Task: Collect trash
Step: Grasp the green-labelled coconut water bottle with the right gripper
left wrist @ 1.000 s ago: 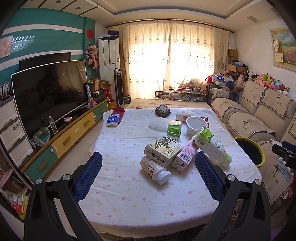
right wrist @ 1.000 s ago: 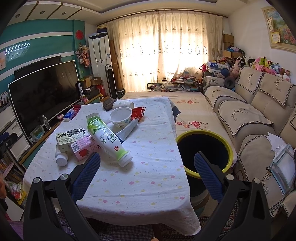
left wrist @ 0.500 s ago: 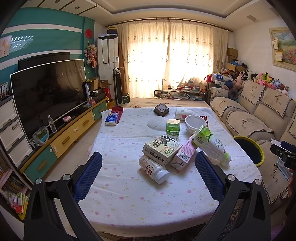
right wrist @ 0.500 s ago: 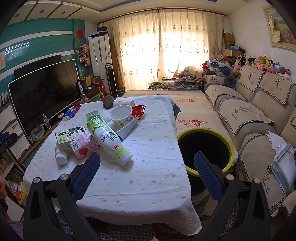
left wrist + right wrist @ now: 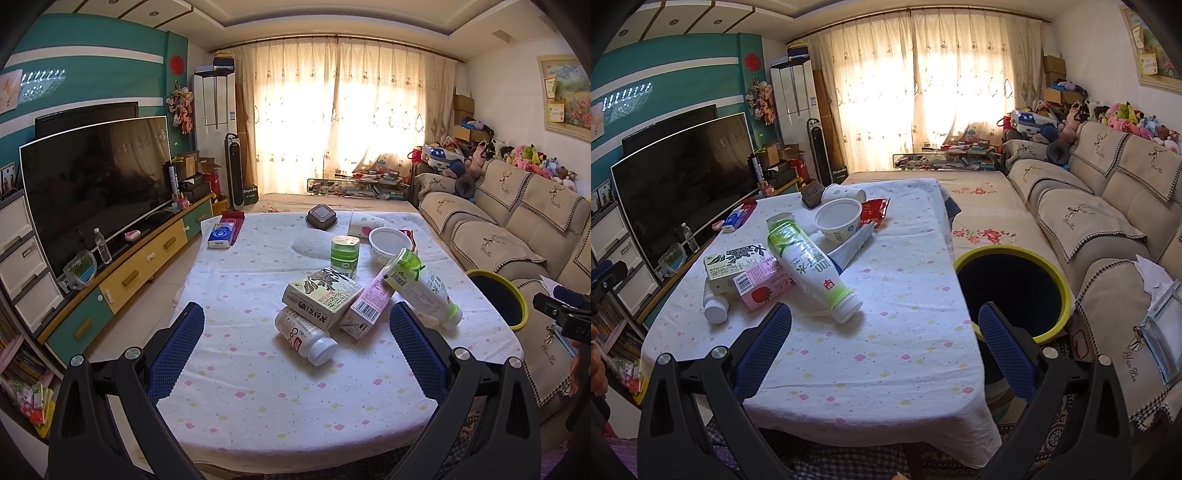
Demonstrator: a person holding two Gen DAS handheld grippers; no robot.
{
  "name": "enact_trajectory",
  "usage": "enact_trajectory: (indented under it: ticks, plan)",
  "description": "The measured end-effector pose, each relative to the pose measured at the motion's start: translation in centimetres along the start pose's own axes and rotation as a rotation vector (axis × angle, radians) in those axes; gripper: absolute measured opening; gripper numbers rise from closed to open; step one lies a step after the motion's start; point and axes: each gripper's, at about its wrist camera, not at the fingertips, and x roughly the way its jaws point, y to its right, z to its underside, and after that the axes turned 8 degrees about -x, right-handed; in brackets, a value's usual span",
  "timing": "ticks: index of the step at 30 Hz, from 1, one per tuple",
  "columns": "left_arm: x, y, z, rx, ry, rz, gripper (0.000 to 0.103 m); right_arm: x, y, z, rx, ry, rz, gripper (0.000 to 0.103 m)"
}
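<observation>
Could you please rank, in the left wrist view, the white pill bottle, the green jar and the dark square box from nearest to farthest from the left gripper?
Measured from the left gripper:
1. White pill bottle: lying on the table between the fingers.
2. Green jar: upright, mid-table, behind the cartons.
3. Dark square box: at the table's far edge, toward the curtains.

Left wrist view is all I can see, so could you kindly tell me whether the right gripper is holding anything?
Observer: No, the right gripper is open and empty.
Operator: Thank you. Is the bin's mouth unobstructed?
Observer: Yes, the yellow-rimmed bin beside the table shows its whole opening, and the inside looks dark.
Operator: Is anything hidden behind the tall bottle?
Observer: A grey-blue packet rests between the bowl and the bottle.
</observation>
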Motion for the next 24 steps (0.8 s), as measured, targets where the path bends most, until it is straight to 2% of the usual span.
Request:
enact_trajectory:
  ticks: [4,11,17,24]
  plan:
    - [0.5,-0.1,0.1,-0.002,-0.004,0.006,0.099,2.2,-0.9,-0.3,-0.03,-0.019,-0.068,0.097]
    - [2.2,-0.2,0.4,-0.018,-0.042,0.016,0.099,8.7,-3.7,-0.8,-0.163,-0.087,-0.174,0.097]
    - [3.0,0.1,0.5,-0.013,-0.046,0.018,0.099,12.7,-4.9,-2.1,-0.222,-0.08,-0.268,0.097]
    - [3.9,0.2,0.6,-0.012,-0.063,0.023,0.099,16.0,-5.3,-3.3,-0.247,-0.119,-0.32,0.096]
